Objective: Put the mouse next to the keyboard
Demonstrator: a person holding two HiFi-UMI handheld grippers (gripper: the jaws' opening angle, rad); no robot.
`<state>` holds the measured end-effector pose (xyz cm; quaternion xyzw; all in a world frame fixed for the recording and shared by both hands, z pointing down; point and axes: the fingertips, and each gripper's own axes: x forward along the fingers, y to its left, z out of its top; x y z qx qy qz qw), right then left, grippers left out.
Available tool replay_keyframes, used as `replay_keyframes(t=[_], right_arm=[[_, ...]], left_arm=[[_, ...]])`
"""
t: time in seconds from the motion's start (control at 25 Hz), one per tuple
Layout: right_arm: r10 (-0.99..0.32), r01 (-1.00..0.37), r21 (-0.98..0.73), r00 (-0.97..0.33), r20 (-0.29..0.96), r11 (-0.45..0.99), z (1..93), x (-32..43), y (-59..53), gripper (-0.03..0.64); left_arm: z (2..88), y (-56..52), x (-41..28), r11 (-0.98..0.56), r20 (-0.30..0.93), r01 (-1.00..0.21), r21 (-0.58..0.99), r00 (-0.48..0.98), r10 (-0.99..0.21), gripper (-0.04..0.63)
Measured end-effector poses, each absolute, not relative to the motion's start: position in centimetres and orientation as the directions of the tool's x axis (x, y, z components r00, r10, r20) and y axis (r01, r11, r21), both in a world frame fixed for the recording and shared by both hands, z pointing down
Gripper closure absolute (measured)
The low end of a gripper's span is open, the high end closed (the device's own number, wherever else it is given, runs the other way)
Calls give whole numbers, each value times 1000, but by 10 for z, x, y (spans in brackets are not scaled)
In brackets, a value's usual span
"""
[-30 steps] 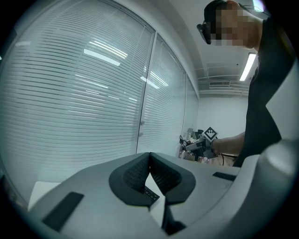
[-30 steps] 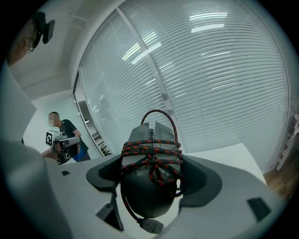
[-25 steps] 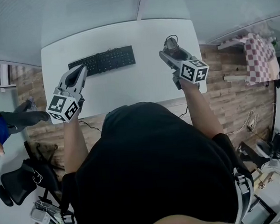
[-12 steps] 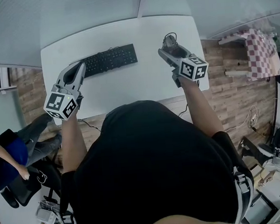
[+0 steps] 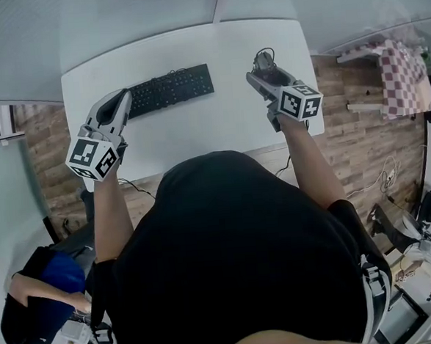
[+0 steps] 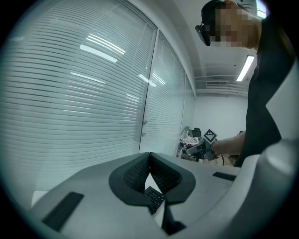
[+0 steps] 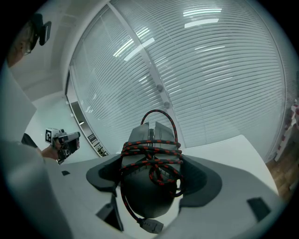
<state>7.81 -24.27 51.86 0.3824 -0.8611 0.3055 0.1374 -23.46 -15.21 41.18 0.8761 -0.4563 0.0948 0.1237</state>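
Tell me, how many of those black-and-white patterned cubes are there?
2. One cube sits at the rear of the left gripper, near the desk's left front corner; the other cube rides the right gripper, near the desk's right edge. None seems hidden.

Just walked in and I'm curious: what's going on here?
A person stands over the table with a gripper in each hand. The right gripper is shut on a mouse with its cable wound around it, at the table's right side. The left gripper is shut and empty, near the keyboard's left end. The mouse isn't beside the keyboard yet.
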Motion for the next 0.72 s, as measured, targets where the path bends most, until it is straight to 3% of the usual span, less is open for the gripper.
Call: replay_keyframes(t=[0.72], right_arm=[[-581,-766,-412,-643,500,494,528,83,-246,227]], left_arm=[[426,-176,-236,-587,287,-796,145,602,-745,572]])
